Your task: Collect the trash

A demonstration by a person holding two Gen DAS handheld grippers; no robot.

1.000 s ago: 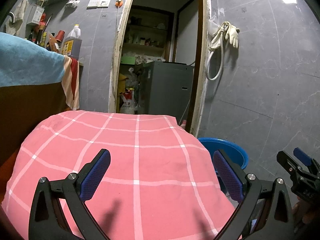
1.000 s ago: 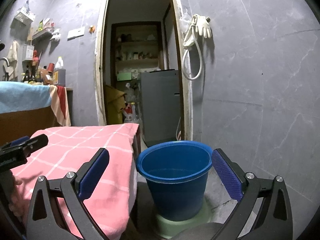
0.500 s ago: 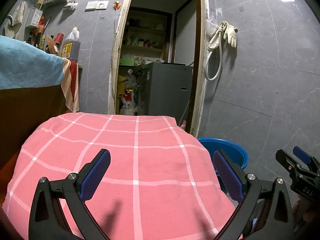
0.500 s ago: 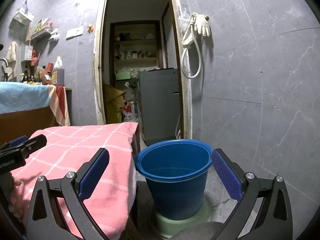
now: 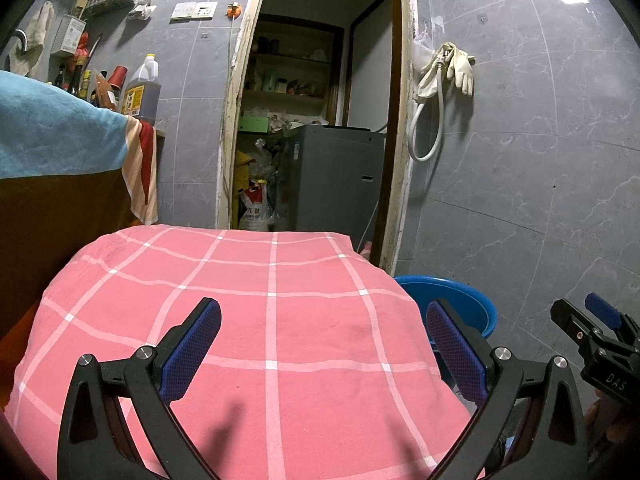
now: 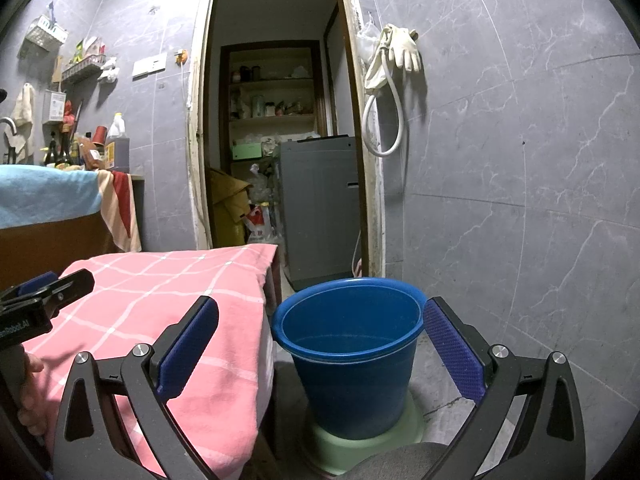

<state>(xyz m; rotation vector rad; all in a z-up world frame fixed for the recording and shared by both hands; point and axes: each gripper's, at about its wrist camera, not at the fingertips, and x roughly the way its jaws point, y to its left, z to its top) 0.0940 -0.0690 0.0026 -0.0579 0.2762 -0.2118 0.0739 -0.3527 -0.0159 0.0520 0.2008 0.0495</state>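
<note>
My left gripper (image 5: 324,354) hangs open over a pink checked cloth (image 5: 248,320) that covers a table, with nothing between its blue pads. No trash shows on the cloth. My right gripper (image 6: 320,354) is open too, held in front of a blue bucket (image 6: 348,356) that stands on a pale green base (image 6: 412,428) on the floor, right of the table. The bucket's rim (image 5: 460,292) peeks out past the cloth's right edge in the left wrist view, where the right gripper (image 5: 592,332) also shows at the far right. The left gripper (image 6: 44,292) appears at the left edge of the right wrist view.
An open doorway (image 5: 316,120) straight ahead leads to a storeroom with a grey appliance (image 6: 320,208), shelves and bags. A counter with a blue towel (image 5: 52,136) and bottles stands at the left. Rubber gloves and a hose (image 6: 392,80) hang on the grey tiled wall.
Both views have shifted only slightly; the grippers stay open and nothing has been picked up or moved.
</note>
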